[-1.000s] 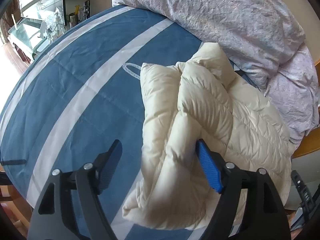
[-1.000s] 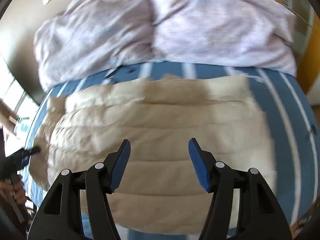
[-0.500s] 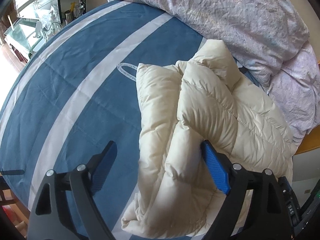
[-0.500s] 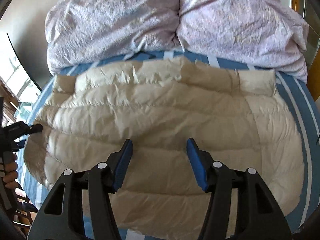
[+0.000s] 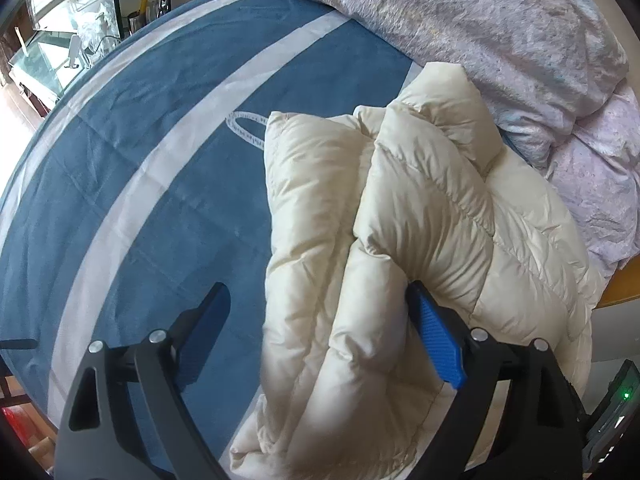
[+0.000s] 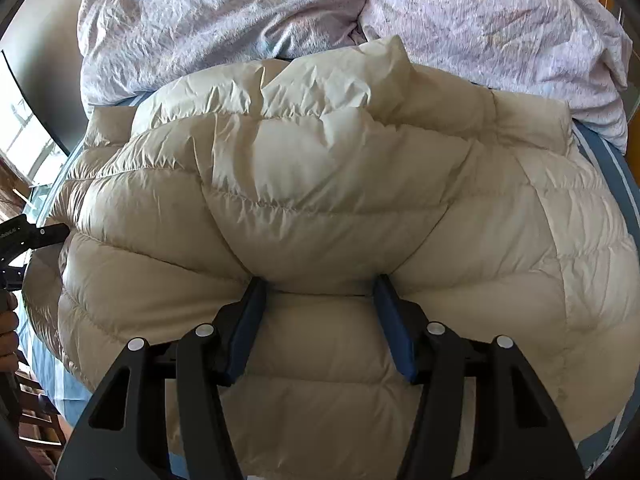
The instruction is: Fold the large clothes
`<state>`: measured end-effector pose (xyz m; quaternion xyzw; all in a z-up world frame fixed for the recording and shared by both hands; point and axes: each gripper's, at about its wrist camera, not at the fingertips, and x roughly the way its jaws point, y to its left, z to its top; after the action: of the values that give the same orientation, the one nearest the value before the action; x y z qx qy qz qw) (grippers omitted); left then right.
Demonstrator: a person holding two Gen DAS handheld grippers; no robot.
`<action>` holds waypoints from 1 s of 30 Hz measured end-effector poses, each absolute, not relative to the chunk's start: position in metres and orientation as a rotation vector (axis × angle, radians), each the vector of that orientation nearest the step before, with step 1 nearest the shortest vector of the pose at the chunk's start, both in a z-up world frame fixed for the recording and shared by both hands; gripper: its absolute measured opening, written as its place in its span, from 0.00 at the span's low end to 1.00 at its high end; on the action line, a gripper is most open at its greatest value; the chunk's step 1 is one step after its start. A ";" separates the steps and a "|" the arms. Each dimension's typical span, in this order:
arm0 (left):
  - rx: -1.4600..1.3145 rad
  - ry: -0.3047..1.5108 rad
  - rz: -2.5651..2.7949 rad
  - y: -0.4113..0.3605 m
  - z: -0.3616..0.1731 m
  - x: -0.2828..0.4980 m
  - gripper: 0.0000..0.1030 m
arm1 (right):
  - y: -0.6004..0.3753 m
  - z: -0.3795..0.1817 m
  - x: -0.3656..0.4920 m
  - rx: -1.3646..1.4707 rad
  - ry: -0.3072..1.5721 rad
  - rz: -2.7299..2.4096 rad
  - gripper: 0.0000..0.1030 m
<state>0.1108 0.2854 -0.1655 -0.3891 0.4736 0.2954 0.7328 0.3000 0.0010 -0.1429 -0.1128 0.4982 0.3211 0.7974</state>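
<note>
The big cream puffy jacket lies on the bed, which has a blue sheet with white stripes, and a pile of pale purple bedding sits just behind it. The biggest change is on the right side. A second ago the right hand-held gripper was up above the jacket with lots of space under it. Now it has come right down, and its two blue fingers are pushed into the soft middle of the jacket, so the cloth puffs up between them. The fingers are apart and have not squeezed together, so I think it is only pressing down and holds nothing yet. The left hand-held gripper has hardly moved. It sits at the left edge of the jacket, where the side is already folded over in thick rolls. Its fingers are wide apart: one blue pad touches the puffy roll and the other hangs over the bare sheet. It is not gripping either. This looks like getting ready for the next fold. One side is already turned in, and the right hand-held gripper may be picking a spot to pinch. The jacket is fat and slippery, so it could spring back open if the pinch is too small.
</note>
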 end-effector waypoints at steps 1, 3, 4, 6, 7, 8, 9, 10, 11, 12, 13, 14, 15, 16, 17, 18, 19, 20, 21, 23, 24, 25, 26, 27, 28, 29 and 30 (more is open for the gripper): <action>-0.863 1.040 0.647 0.285 -0.167 0.110 0.85 | 0.001 -0.143 0.300 -0.241 1.072 0.691 0.57; -0.887 1.030 0.630 0.286 -0.169 0.110 0.81 | 0.001 -0.144 0.302 -0.238 1.078 0.695 0.57; -0.901 1.026 0.628 0.286 -0.171 0.110 0.81 | 0.001 -0.145 0.302 -0.237 1.083 0.697 0.57; -0.895 1.024 0.630 0.285 -0.171 0.111 0.81 | 0.003 -0.146 0.304 -0.241 1.090 0.698 0.57; -0.893 1.025 0.631 0.285 -0.171 0.112 0.81 | 0.005 -0.147 0.304 -0.248 1.093 0.696 0.57; -0.893 1.026 0.630 0.285 -0.171 0.112 0.81 | 0.006 -0.148 0.304 -0.255 1.093 0.694 0.57; -0.894 1.024 0.630 0.286 -0.171 0.113 0.81 | 0.007 -0.148 0.304 -0.262 1.093 0.691 0.58; -0.896 1.022 0.628 0.286 -0.171 0.112 0.80 | 0.008 -0.149 0.304 -0.266 1.093 0.689 0.58; -0.899 1.015 0.624 0.286 -0.171 0.112 0.78 | 0.008 -0.149 0.304 -0.266 1.093 0.689 0.58; -0.910 1.001 0.609 0.286 -0.171 0.113 0.71 | 0.008 -0.149 0.304 -0.265 1.094 0.690 0.58; -0.925 0.990 0.591 0.287 -0.171 0.112 0.60 | 0.008 -0.150 0.304 -0.262 1.095 0.691 0.58; -0.952 0.976 0.567 0.287 -0.172 0.112 0.56 | 0.007 -0.150 0.305 -0.260 1.096 0.691 0.58; -0.965 0.968 0.560 0.287 -0.172 0.112 0.52 | 0.007 -0.150 0.305 -0.258 1.098 0.693 0.58; -0.978 0.954 0.550 0.287 -0.172 0.112 0.50 | 0.007 -0.150 0.305 -0.257 1.099 0.694 0.58; -0.988 0.944 0.537 0.288 -0.173 0.112 0.47 | 0.006 -0.150 0.305 -0.255 1.099 0.695 0.58; -0.995 0.939 0.528 0.289 -0.174 0.112 0.46 | 0.006 -0.150 0.305 -0.254 1.100 0.696 0.58; -0.999 0.937 0.522 0.289 -0.174 0.112 0.46 | 0.005 -0.151 0.305 -0.253 1.100 0.698 0.58; -1.004 0.935 0.514 0.290 -0.175 0.111 0.46 | 0.006 -0.151 0.305 -0.252 1.100 0.700 0.58; -1.006 0.933 0.508 0.291 -0.175 0.111 0.47 | 0.005 -0.151 0.305 -0.252 1.099 0.699 0.58; -1.009 0.930 0.494 0.293 -0.176 0.112 0.47 | 0.005 -0.151 0.305 -0.252 1.098 0.699 0.58; -1.009 0.926 0.489 0.293 -0.176 0.112 0.45 | 0.005 -0.151 0.304 -0.252 1.098 0.699 0.58; -1.008 0.923 0.485 0.293 -0.176 0.111 0.40 | 0.005 -0.151 0.304 -0.252 1.099 0.700 0.58; -1.005 0.917 0.478 0.292 -0.175 0.112 0.37 | 0.006 -0.151 0.304 -0.251 1.099 0.698 0.58; -0.998 0.912 0.471 0.291 -0.174 0.112 0.31 | 0.006 -0.151 0.304 -0.252 1.100 0.698 0.58; -0.986 0.910 0.469 0.290 -0.172 0.113 0.26 | 0.006 -0.151 0.304 -0.253 1.100 0.698 0.58; -0.972 0.908 0.468 0.289 -0.169 0.114 0.24 | 0.006 -0.151 0.304 -0.253 1.101 0.699 0.58; -0.962 0.907 0.468 0.288 -0.167 0.114 0.21 | 0.006 -0.151 0.304 -0.253 1.101 0.699 0.58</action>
<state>0.1145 0.2882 -0.1675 -0.4425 0.4173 0.2152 0.7640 0.3041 0.0064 -0.1508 -0.1175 0.5109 0.3246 0.7873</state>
